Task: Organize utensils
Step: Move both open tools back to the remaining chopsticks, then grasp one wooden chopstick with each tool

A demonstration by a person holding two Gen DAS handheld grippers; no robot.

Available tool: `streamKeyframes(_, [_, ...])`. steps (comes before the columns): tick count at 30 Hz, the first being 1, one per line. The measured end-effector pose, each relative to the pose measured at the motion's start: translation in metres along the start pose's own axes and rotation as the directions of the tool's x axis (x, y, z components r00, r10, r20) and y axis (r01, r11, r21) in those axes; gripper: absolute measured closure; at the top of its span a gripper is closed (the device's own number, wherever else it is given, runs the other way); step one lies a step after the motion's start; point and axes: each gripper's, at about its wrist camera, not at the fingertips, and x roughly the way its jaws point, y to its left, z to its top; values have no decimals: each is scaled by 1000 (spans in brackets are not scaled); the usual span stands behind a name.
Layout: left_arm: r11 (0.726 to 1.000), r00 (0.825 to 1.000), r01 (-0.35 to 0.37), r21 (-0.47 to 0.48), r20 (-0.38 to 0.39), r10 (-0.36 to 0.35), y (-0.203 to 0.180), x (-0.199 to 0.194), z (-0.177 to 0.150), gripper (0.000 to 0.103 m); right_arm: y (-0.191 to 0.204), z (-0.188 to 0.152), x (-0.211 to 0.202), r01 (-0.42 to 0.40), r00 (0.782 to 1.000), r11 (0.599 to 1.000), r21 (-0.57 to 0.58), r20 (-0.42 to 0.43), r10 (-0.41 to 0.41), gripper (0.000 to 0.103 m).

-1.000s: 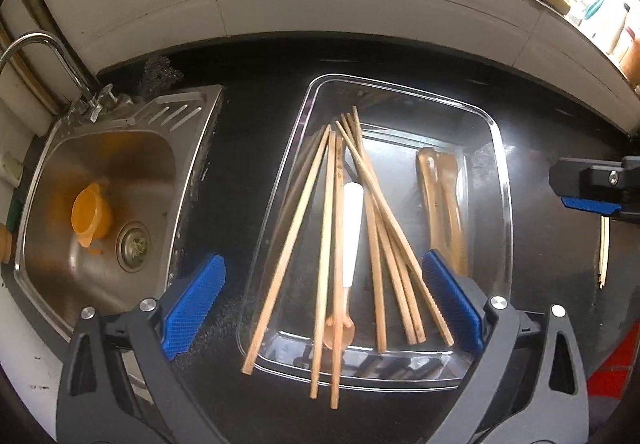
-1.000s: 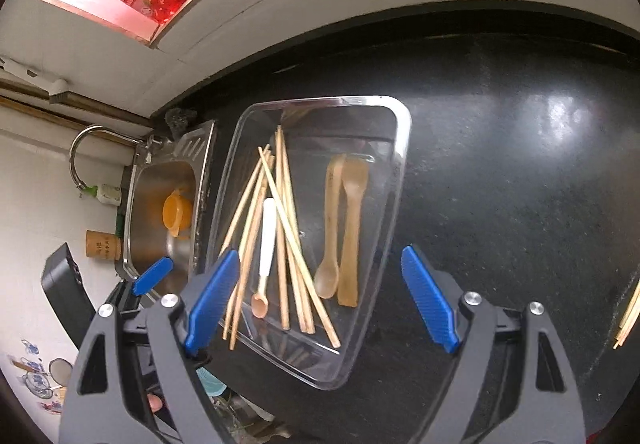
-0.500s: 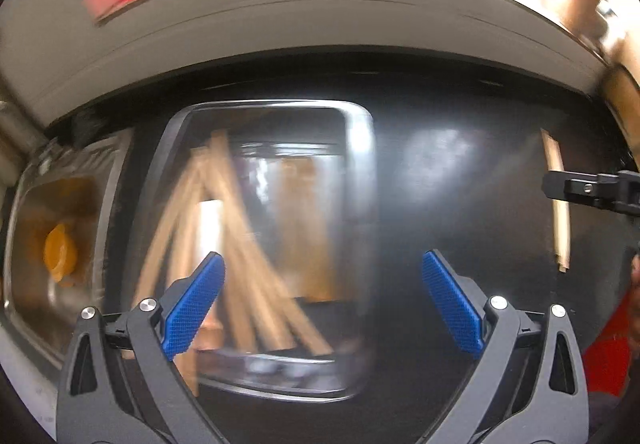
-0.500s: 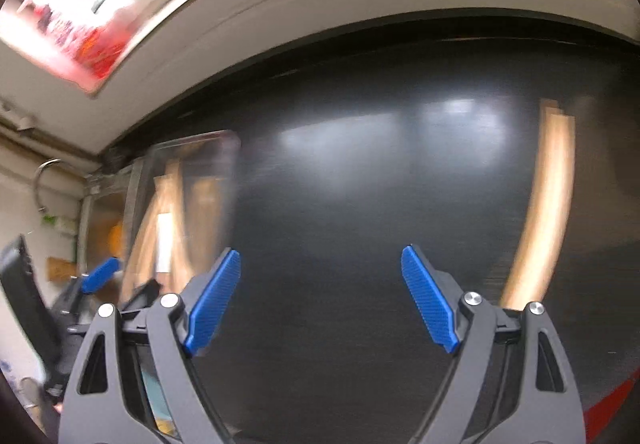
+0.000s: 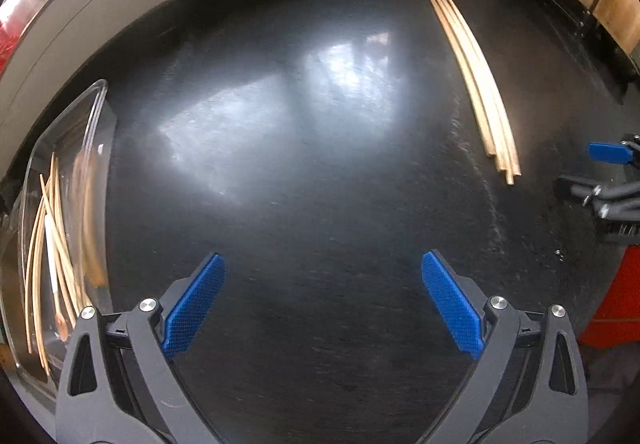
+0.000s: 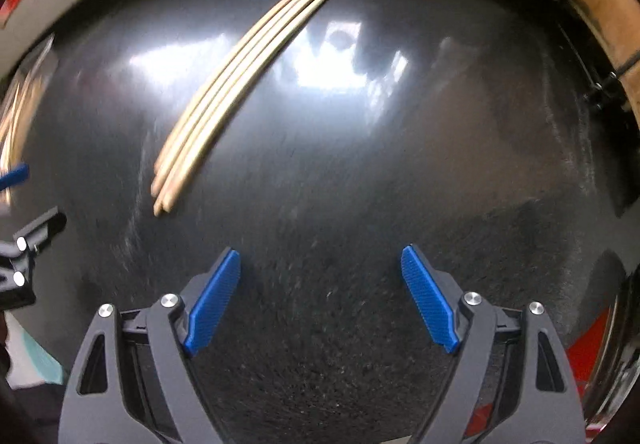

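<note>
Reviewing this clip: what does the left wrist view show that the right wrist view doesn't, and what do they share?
Only the left wrist view clearly shows the clear tray holding chopsticks and spoons at the left edge. Only the right wrist view shows its own open right gripper head-on over bare counter. Both share the black countertop, the bundle of loose chopsticks lying on it, and the left gripper, open and empty.
</note>
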Motion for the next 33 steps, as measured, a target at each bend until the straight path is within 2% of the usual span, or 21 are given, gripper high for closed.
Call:
streamKeyframes(4, [1000,1000,-17,2,-12,17,-6,-4,-1,7,23,5,3,-38,999,997,-67,33,41,21])
streamKeyframes(7, [1000,999,-29,6,-17,29,-9,-6,-1,7,36,18,6,-46,997,997,-69,52,49,21])
streamKeyframes(11, [999,999,-33,1,-12,33,-7,-9,7,7,22,31,11,-40,998,999,-2,46,40,21])
streamKeyframes(15, [1000,1000,-11,12,1,11,-10,-3,27,7,-10,28,11,-8,1000,996,91,13,7,20])
streamKeyframes(19, [998,999,23,67,30,-25,-26,4,53,7,-38,29,6,-47,999,987,156,19,44,20])
streamKeyframes(23, [988,999,40,149,30,-45,-48,19,76,7,-47,33,2,-60,998,986,159,23,57,20])
streamKeyframes(26, [984,995,80,161,53,-90,-57,16,90,7,-56,37,-1,-66,998,984,165,34,61,20])
streamKeyframes(33, [970,994,107,218,9,-111,-75,41,118,7,-71,48,0,-74,997,977,200,46,66,20])
